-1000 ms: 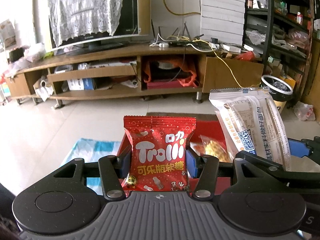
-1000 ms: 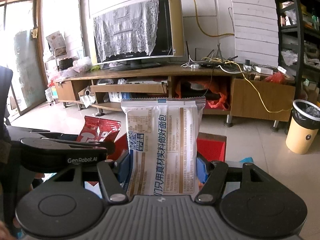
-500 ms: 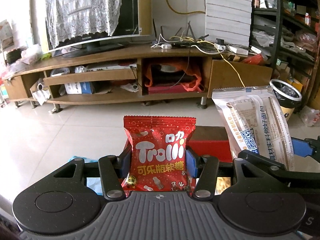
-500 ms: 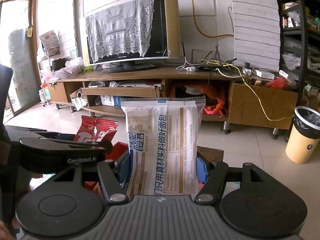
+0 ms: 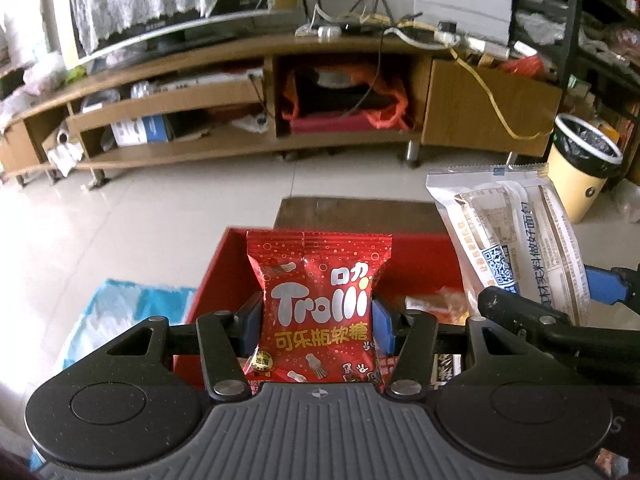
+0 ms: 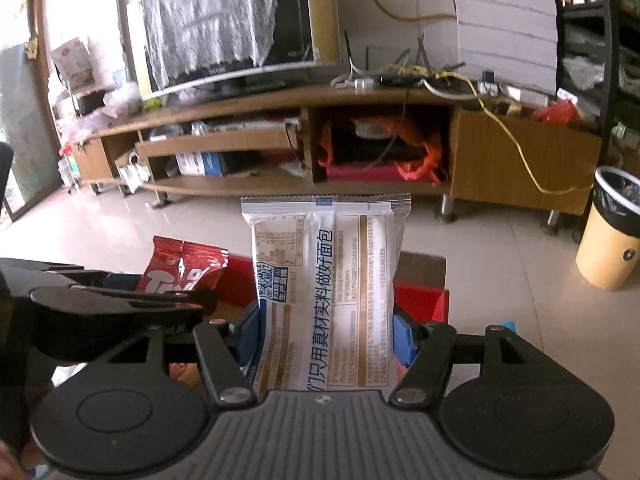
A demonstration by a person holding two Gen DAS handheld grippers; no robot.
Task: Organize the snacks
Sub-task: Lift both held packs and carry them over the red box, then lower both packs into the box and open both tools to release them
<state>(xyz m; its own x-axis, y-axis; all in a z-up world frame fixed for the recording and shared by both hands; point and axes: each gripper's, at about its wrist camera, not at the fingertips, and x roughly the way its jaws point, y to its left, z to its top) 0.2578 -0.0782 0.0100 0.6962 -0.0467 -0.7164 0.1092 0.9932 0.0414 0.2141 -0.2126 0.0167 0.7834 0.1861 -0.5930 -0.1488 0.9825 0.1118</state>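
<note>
My left gripper (image 5: pixel 318 322) is shut on a red Trolli candy bag (image 5: pixel 318 308) and holds it upright over an open red box (image 5: pixel 224 264). My right gripper (image 6: pixel 326 334) is shut on a white bread packet (image 6: pixel 326 288), also upright, above the same red box (image 6: pixel 420 300). The bread packet (image 5: pixel 516 244) shows at the right of the left wrist view. The Trolli bag (image 6: pixel 180 268) shows at the left of the right wrist view. Other snack wrappers (image 5: pixel 436 300) lie inside the box.
A blue and white cloth (image 5: pixel 120 312) lies under the box on the left. A brown cardboard flap (image 5: pixel 356 212) sticks out behind the box. A wooden TV stand (image 5: pixel 280 92) runs along the far wall. A yellow waste bin (image 5: pixel 580 164) stands at the right.
Both grippers have tipped downward and moved forward with their packets. The red box now shows more fully beneath them.
</note>
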